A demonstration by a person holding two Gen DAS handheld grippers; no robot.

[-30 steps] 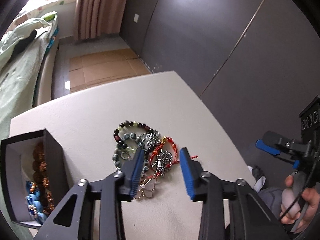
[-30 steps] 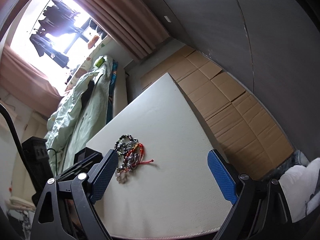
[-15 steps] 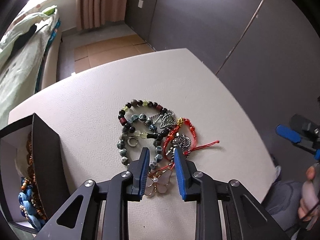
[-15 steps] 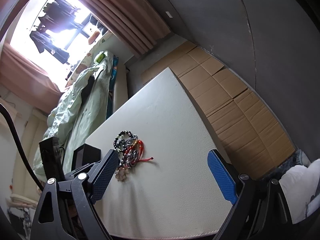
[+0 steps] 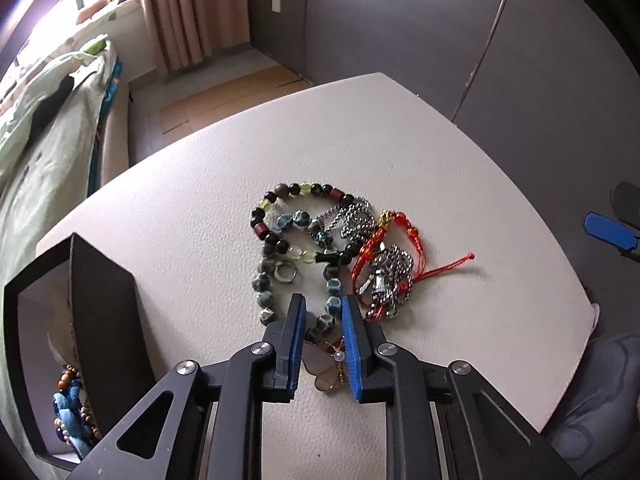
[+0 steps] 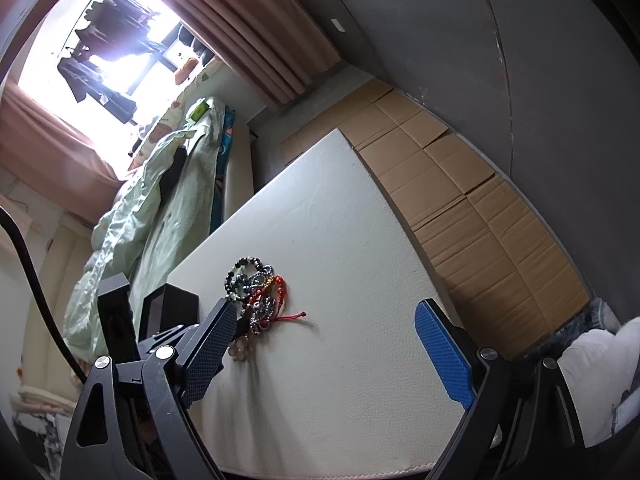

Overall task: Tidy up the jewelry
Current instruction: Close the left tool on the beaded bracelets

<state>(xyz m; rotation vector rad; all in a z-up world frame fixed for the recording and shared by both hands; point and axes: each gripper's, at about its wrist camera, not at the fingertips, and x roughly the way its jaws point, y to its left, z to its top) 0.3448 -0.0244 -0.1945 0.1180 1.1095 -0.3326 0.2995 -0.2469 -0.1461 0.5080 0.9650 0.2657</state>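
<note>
A heap of jewelry lies on the white table (image 5: 400, 140): a dark beaded bracelet (image 5: 280, 200), a blue-green bead bracelet (image 5: 260, 284), a silver chain (image 5: 356, 216), a red cord bracelet (image 5: 368, 252) and a small ring (image 5: 285, 273). At the heap's near edge lies a butterfly pendant (image 5: 324, 368). My left gripper (image 5: 323, 298) points down over it and its jaws are closing, the pendant between the blue pads. My right gripper (image 6: 326, 306) hangs wide open above the table, right of the heap (image 6: 256, 292), holding nothing.
An open black box (image 5: 104, 300) stands left of the heap, holding blue cord and brown beads (image 5: 70, 408). A bed with green bedding (image 6: 132, 232) lies beyond the table's left edge. Flattened cardboard (image 6: 460, 184) covers the floor by the dark wall.
My left gripper has come down toward the near edge of the heap and its jaws have narrowed around the butterfly pendant. The right gripper has stayed put.
</note>
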